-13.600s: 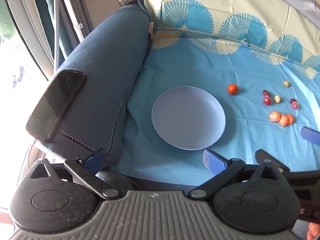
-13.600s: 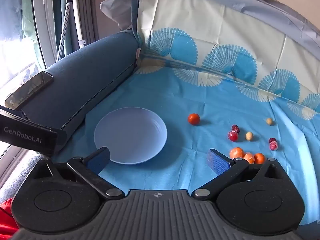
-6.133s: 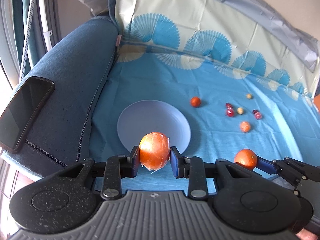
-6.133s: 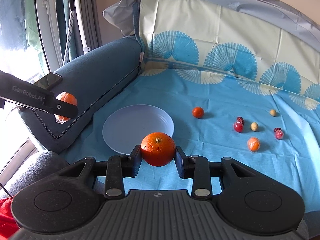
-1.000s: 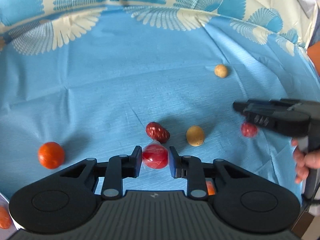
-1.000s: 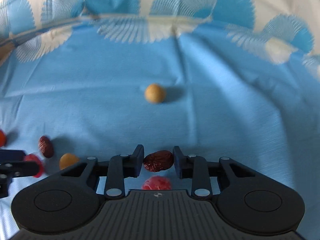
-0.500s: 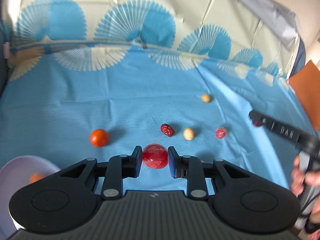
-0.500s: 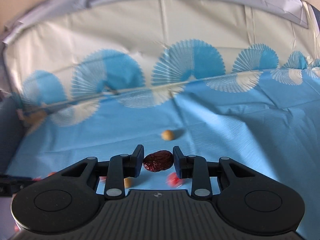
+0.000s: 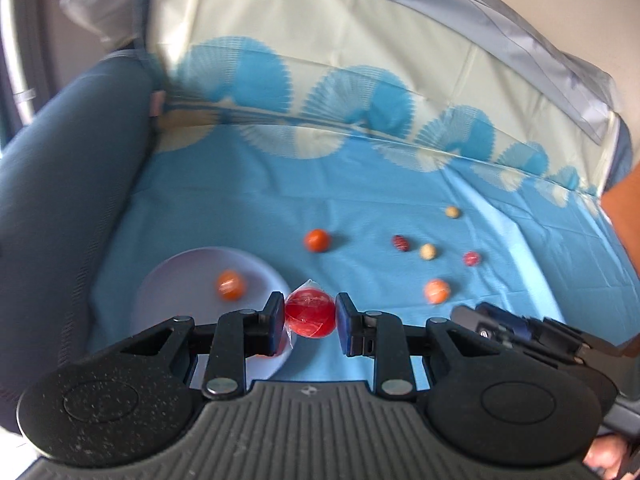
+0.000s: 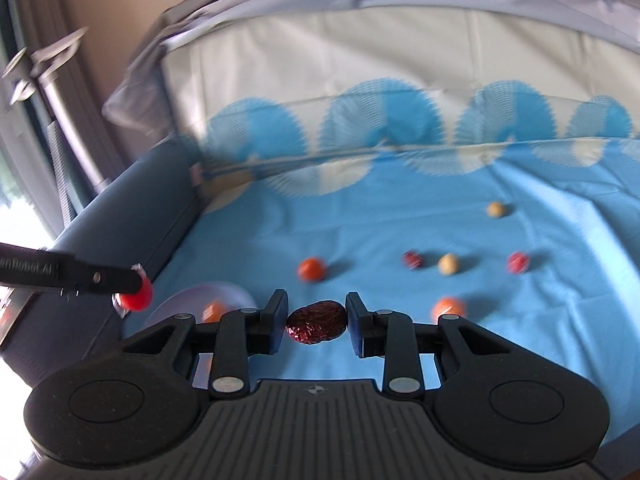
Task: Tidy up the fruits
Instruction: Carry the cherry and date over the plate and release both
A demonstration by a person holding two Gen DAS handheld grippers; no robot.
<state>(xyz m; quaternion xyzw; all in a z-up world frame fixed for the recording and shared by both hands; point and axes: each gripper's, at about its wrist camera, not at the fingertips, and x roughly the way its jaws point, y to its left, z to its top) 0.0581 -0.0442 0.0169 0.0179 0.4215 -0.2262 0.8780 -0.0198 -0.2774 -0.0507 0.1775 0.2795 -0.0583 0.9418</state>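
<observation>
My left gripper (image 9: 310, 317) is shut on a red wrapped fruit (image 9: 309, 313) and holds it by the right rim of the pale plate (image 9: 176, 280). An orange (image 9: 230, 284) lies in the plate. My right gripper (image 10: 317, 324) is shut on a dark red date (image 10: 317, 322) above the blue cloth. The left gripper with its red fruit (image 10: 137, 298) shows at the left of the right wrist view, over the plate (image 10: 176, 304). On the cloth lie a tomato (image 9: 317, 240), a date (image 9: 400, 242), two tan fruits (image 9: 428, 251), a small red fruit (image 9: 471, 258) and an orange (image 9: 437, 290).
The blue sofa arm (image 9: 68, 184) runs along the left. The patterned cloth (image 9: 360, 184) covers the seat and the backrest. The right gripper's body (image 9: 532, 336) shows at the lower right of the left wrist view.
Both grippers have pulled back and swung left with their fruits held. The plate and sofa arm have come into view.
</observation>
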